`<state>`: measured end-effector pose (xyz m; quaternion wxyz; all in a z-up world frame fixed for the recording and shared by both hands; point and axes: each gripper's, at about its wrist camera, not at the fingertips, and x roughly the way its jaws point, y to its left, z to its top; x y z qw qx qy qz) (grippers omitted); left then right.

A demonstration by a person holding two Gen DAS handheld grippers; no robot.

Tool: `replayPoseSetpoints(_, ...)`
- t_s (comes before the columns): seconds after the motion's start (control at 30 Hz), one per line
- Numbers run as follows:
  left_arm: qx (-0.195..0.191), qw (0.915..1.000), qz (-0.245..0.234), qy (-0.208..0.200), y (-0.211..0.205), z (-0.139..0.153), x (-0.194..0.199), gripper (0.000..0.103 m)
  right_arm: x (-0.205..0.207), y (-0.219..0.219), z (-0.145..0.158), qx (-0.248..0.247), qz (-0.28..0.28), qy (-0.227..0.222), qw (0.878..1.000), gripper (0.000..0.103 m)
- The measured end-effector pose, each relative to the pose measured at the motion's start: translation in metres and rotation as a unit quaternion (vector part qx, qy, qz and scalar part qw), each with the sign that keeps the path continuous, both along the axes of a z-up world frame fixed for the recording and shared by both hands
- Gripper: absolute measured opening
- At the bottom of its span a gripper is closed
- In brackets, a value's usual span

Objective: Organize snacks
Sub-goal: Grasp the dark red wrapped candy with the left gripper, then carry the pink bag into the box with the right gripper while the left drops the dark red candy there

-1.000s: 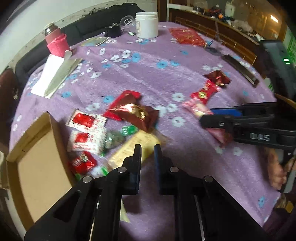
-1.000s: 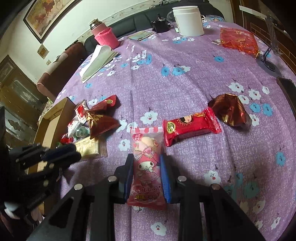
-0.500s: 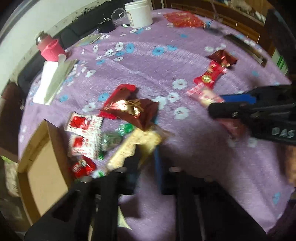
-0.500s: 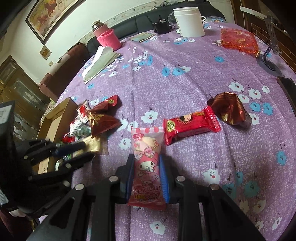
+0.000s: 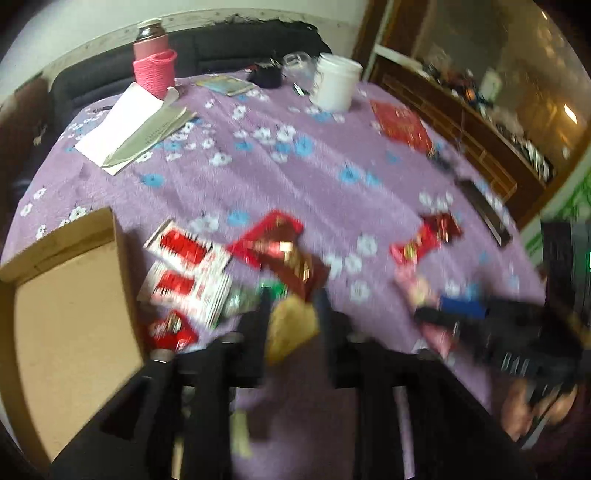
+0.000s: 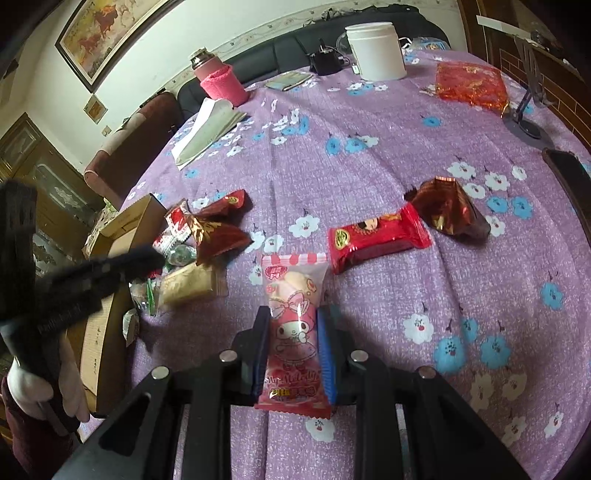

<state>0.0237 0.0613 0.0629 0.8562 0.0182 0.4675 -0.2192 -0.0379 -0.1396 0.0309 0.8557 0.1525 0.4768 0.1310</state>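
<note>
Home living room: sofa (image 6: pixel 280 48), framed painting (image 6: pixel 107 33).

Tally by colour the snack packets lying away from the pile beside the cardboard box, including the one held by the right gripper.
pink packet: 1
red packet: 1
brown foil packet: 1
Total: 3

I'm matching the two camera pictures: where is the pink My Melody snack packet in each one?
Left wrist view: pink My Melody packet lies blurred at right, in the right hand-held gripper.
Right wrist view: bottom centre, between that hand-held gripper's fingers.
Shared landmark: white jar at the table's far edge.
</note>
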Motion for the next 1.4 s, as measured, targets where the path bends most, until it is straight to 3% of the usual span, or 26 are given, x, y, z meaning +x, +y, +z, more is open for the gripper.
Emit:
replayPoseSetpoints(0.07, -0.008, 0.9999, 0.011, -0.004, -0.005, 0.0, 0.009, 0.056, 0.0, 0.0, -0.003, 0.005, 0.001, 0.003, 1.0, 0.027)
replayPoseSetpoints(0.13, -0.011, 0.9997, 0.021, 0.002, -0.012, -0.003, 0.018, 0.056, 0.0, -0.001, -0.004, 0.01, 0.001, 0.003, 1.0, 0.027)
replayPoseSetpoints(0.33, 0.074, 0.9956, 0.053, 0.02, -0.037, -0.034, 0.038, 0.055, 0.002, 0.001, -0.007, 0.021, 0.007, 0.004, 1.0, 0.027)
replayPoseSetpoints(0.37, 0.071, 0.9958, 0.052, 0.027, -0.038, -0.038, 0.039, 0.041, 0.002, 0.001, -0.008, 0.021, 0.008, 0.005, 1.0, 0.027)
replayPoseSetpoints(0.4, 0.062, 0.9963, 0.049, 0.035, -0.038, -0.042, 0.039, 0.035, 0.002, 0.002, -0.009, 0.021, 0.009, 0.005, 1.0, 0.027)
replayPoseSetpoints(0.47, 0.05, 0.9974, 0.045, 0.025, -0.037, -0.041, 0.035, 0.028, 0.001, 0.003, -0.009, 0.02, 0.01, 0.002, 1.0, 0.027)
replayPoseSetpoints(0.77, -0.011, 0.999, 0.043, 0.012, -0.02, -0.014, 0.016, 0.026, -0.004, 0.007, -0.002, 0.024, 0.014, -0.011, 1.0, 0.027)
replayPoseSetpoints(0.9, -0.051, 0.9969, 0.06, 0.006, 0.011, 0.003, -0.004, 0.026, -0.009, 0.017, 0.01, 0.025, 0.027, -0.022, 0.999, 0.027)
replayPoseSetpoints(1.03, -0.063, 0.9927, 0.102, -0.011, 0.057, 0.017, -0.031, 0.027, -0.01, 0.035, 0.02, 0.023, 0.047, -0.029, 0.998, 0.027)
replayPoseSetpoints(1.4, -0.03, 0.9745, 0.222, -0.009, 0.159, -0.002, -0.076, 0.027, -0.006, 0.121, 0.032, 0.019, 0.125, -0.025, 0.992, 0.027)
